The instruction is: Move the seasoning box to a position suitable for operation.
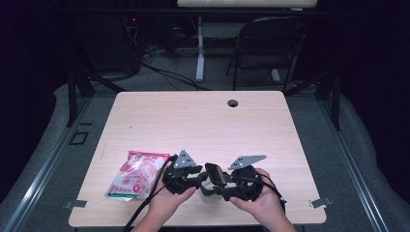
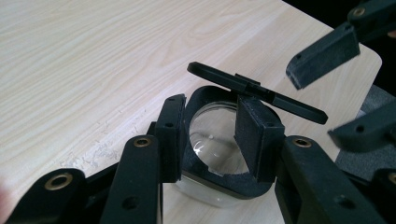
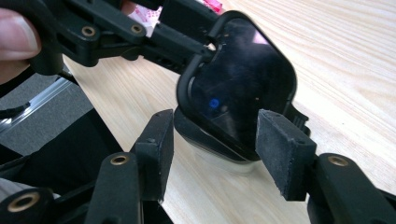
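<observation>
Left gripper [image 2: 210,135] clamps the clear jar [image 2: 212,154] to steady it; right gripper [image 3: 215,144], jaws apart, straddles the raised hinged lid [image 3: 243,88].

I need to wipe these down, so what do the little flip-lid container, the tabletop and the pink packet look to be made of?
Container: clear glossy body, glass or plastic, with highlights and see-through walls. Its rim and hinged lid look like black plastic, the lid face shiny enough to mirror a blue light.
Tabletop: pale wood-grain surface, matte, probably laminate.
Packet: thin glossy plastic film, crinkled and printed pink and white.
</observation>
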